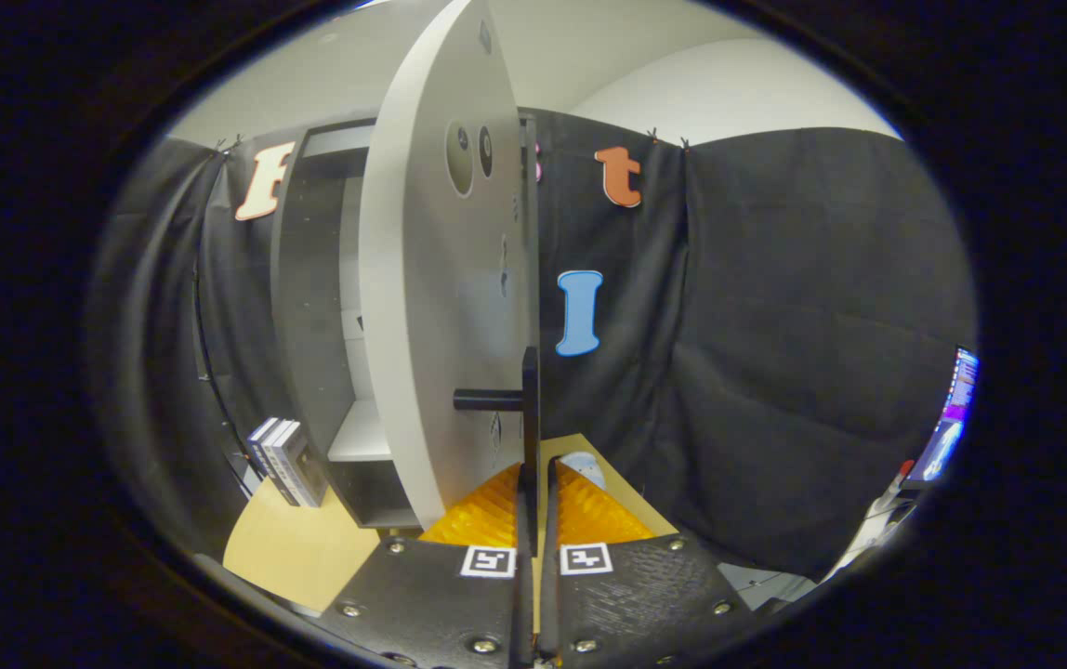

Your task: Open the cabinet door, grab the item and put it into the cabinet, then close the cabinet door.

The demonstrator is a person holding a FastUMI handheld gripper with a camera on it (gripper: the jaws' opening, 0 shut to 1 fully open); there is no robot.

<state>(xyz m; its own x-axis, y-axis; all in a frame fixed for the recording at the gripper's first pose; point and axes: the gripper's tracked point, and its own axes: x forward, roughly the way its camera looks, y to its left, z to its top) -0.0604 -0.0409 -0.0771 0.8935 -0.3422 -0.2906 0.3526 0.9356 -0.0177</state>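
**Between the jaws: door handle, edge-on**

Ahead of the gripper (533,483) stands the cabinet door (441,307), swung open and seen nearly edge-on, long axis upright. Its dark handle (528,409) runs vertically along the door's free edge, a short stub reaching left to the panel. Jaws nearly shut, only a thin slit between them, the handle's lower end sitting in that slit; whether both fingers (494,511) press on it, I cannot tell.

Behind the door, the cabinet (315,316) stands open: dark walls, a pale shelf (359,432) bare where visible.

Left of the cabinet, on the tabletop (287,548), the item (284,462): a few boxes standing upright, side by side, leaning slightly, just beside the cabinet's wall.
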